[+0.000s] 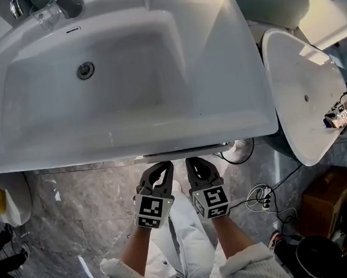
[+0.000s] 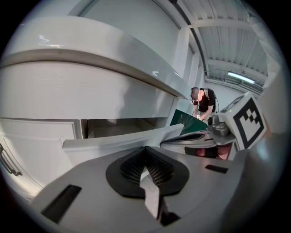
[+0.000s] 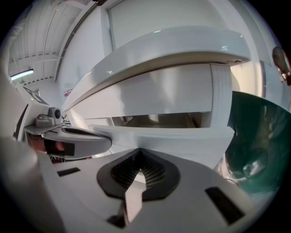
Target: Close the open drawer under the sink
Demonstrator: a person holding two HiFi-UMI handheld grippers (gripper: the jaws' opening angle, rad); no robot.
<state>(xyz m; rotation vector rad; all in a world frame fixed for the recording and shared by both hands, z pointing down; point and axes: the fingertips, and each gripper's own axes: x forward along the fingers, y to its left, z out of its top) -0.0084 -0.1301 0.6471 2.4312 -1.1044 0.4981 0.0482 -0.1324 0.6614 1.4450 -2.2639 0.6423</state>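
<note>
The white sink (image 1: 130, 133) fills the head view from above. Under its front edge the drawer (image 1: 187, 151) shows only as a thin dark strip. In the left gripper view the drawer front (image 2: 122, 139) stands pulled out, with a dark gap behind it. The right gripper view shows the same white front (image 3: 173, 133) just ahead of the jaws. My left gripper (image 1: 164, 165) and right gripper (image 1: 193, 161) sit side by side just below the sink edge, both shut and empty, their tips close to the drawer front. I cannot tell whether they touch it.
A second white basin (image 1: 304, 90) on a dark green base stands to the right. Cables (image 1: 260, 197) and a cardboard box (image 1: 331, 202) lie on the marble floor (image 1: 76, 207). The tap (image 1: 55, 9) is at the sink's far side. A person (image 2: 202, 101) stands far off.
</note>
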